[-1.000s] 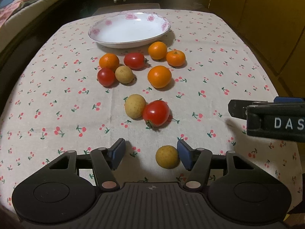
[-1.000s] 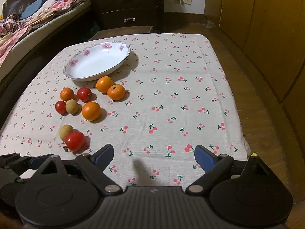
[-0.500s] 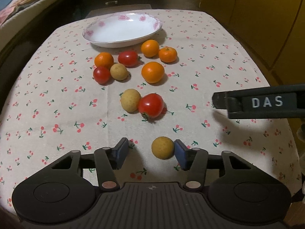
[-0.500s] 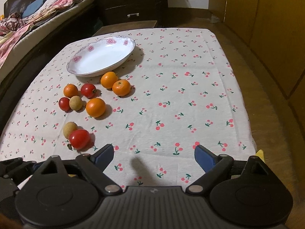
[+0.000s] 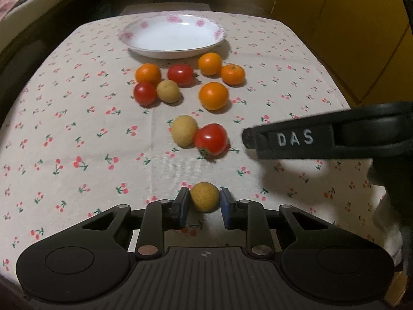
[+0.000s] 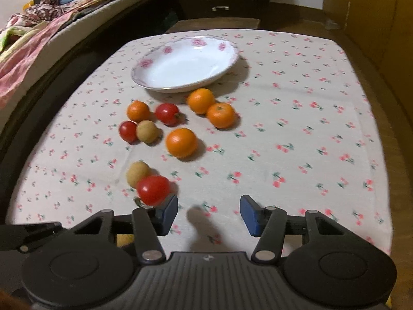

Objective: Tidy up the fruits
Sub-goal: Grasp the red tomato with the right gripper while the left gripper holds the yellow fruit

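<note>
**Left tongs clamp a tan fruit at the near edge of the bench**

Closest to the near edge of the bench (image 5: 77,129), the left tongs (image 5: 204,202) have just closed in, and their blue pads press both sides of a small tan fruit (image 5: 204,196) sitting on the cherry-print cloth. To the right, the right tongs (image 6: 209,213) have been narrowing too, yet their jaws stand partly apart with only bare cloth between them; the left finger sits just beside a red tomato (image 6: 153,190). That tomato touches a pale yellow fruit (image 6: 138,173) behind it, and the pair lies straight beyond the clamped fruit. From the left camera, the black arm of the right tool, lettered DAS, reaches in from the right and covers part of the cloth near the tomato.

Farther back, toward the middle of the bench, lies a loose cluster: a large orange (image 6: 181,142), two smaller oranges (image 6: 201,100) touching each other, another orange (image 6: 138,111), two more tomatoes (image 6: 167,113) and one tan fruit (image 6: 147,131). Beyond them, near the far edge, stands a white plate (image 6: 144,63) with pink roses on its rim.
</note>
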`<state>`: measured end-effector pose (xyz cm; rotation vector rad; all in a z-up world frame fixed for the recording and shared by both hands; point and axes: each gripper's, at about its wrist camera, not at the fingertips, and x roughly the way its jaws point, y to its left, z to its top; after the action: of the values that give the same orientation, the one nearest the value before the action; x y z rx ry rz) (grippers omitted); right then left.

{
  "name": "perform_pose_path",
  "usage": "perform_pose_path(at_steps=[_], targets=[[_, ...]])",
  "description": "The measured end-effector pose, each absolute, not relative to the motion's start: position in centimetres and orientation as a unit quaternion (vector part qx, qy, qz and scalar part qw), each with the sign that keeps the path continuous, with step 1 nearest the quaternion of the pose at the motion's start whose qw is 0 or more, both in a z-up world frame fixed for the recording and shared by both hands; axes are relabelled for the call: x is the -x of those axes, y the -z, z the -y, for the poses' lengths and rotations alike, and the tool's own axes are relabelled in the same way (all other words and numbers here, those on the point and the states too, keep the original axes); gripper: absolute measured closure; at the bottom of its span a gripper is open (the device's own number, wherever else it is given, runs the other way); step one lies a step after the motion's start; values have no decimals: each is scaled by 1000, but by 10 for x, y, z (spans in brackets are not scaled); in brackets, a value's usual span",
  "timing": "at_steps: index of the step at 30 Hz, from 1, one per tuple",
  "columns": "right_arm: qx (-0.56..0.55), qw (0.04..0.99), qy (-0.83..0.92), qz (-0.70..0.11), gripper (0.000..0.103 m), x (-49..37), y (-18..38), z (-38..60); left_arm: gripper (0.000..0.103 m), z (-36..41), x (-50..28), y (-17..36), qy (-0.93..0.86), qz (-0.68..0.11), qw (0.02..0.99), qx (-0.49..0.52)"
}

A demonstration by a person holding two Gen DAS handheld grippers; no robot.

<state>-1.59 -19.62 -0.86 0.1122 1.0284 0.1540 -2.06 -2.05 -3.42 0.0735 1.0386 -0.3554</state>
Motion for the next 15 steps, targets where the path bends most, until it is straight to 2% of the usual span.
perform_pose_path(at_steps=[15], targets=[[-50, 853, -170, -491, 49, -8, 13, 162, 69, 6, 15, 34, 165, -495, 853, -10]])
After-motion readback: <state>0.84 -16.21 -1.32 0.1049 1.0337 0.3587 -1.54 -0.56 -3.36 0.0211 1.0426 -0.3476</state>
